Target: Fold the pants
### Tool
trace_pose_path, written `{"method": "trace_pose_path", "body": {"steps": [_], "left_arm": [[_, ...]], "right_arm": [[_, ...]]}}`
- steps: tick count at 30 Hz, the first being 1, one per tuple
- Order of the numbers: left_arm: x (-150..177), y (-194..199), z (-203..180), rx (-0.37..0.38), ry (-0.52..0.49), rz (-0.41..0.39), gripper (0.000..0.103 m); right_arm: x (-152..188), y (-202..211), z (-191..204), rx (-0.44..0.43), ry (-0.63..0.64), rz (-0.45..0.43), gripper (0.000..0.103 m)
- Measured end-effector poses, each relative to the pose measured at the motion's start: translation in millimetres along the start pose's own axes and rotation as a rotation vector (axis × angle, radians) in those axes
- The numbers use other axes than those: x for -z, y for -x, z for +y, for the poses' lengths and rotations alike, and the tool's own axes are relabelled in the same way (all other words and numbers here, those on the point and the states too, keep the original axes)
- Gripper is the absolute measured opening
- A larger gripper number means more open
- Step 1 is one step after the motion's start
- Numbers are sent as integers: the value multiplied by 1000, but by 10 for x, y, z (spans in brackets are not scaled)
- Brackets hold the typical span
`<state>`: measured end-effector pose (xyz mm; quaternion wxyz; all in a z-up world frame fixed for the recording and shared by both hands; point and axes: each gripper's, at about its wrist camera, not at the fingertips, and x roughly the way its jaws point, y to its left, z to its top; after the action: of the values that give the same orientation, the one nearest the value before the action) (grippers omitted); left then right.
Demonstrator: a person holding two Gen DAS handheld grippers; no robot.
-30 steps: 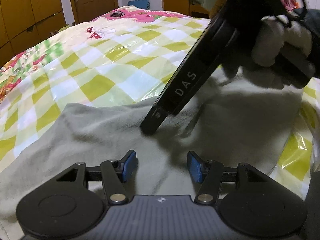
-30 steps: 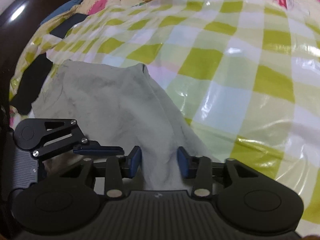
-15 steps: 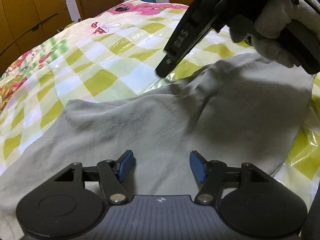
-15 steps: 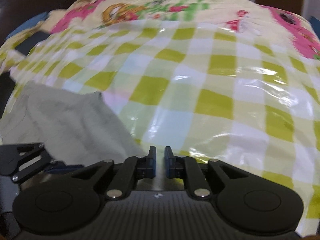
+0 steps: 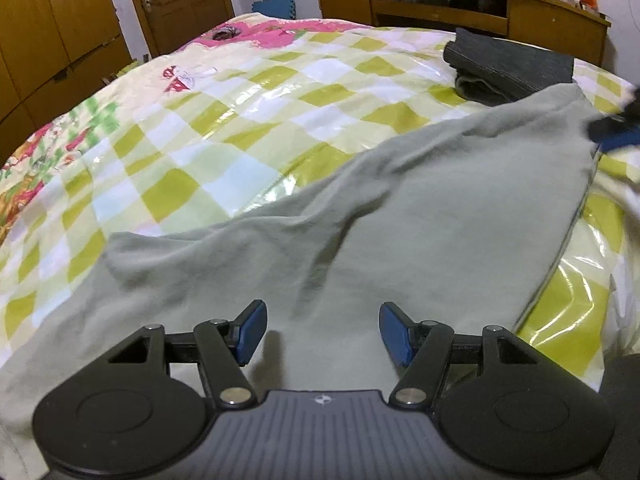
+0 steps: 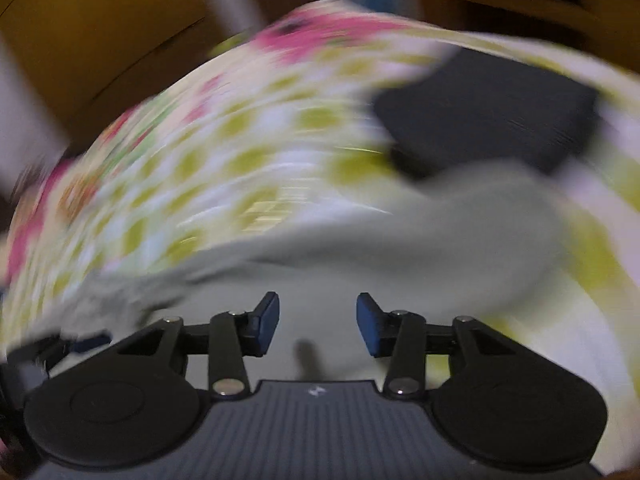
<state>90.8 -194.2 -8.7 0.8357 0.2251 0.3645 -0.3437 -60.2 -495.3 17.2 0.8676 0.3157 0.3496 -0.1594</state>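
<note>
Pants [image 5: 360, 216] of soft, pale grey-green cloth lie spread across the near part of the bed [image 5: 224, 120], rumpled into low ridges, with one broad fold running up toward the far right corner. Their surface looks matte and slightly fuzzy, and a thin seam edges the right side. Under them the bed cover is glossy, like plastic sheeting, printed in yellow-green and white checks with pink cartoon patches farther off.

Just beyond the far corner of the pants sits a dark grey folded stack of clothes [image 5: 508, 64], flat and squared, with a fine ribbed weave.

Low over the cloth hangs the left claw [image 5: 322, 332], its blue-padded fingers [image 5: 250, 330] spread wide with nothing pinched between them; the pants lie below the gap. The right claw [image 6: 318, 324] shows in a heavily blurred view, its jaws opening, with only the grey-green cloth behind the gap and nothing caught in it. From the left side, a blurred blue-and-black part of it shows at the right edge, beside the pants' far corner.

Wooden wardrobe doors [image 5: 52, 32] and a wooden headboard shelf [image 5: 460, 4] stand behind the bed.
</note>
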Motion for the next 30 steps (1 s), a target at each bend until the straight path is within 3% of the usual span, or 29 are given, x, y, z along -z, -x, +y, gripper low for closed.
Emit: {"method": "trace_pose_path", "body": {"steps": [3, 6, 13, 17, 21, 25, 30], "left_arm": [[-1, -6, -54, -15, -14, 7, 75], [-6, 16, -77, -21, -22, 15, 75], [-2, 51, -112, -27, -26, 15, 75], [2, 21, -115, -23, -23, 17, 75], [15, 58, -74, 5, 4, 11, 75], [56, 56, -86, 4, 5, 6, 75], [81, 64, -80, 12, 15, 2, 75]], "right_arm": [[119, 119, -484, -33, -223, -46, 51], [117, 13, -631, -96, -324, -89, 51], [-22, -335, -631, -128, -428, -146, 55], [-23, -467, -625, -70, -493, -177, 50], [115, -300, -564, -52, -473, -223, 49], [152, -237, -649, -65, -548, -222, 49], [158, -115, -684, 19, -506, -249, 48]]}}
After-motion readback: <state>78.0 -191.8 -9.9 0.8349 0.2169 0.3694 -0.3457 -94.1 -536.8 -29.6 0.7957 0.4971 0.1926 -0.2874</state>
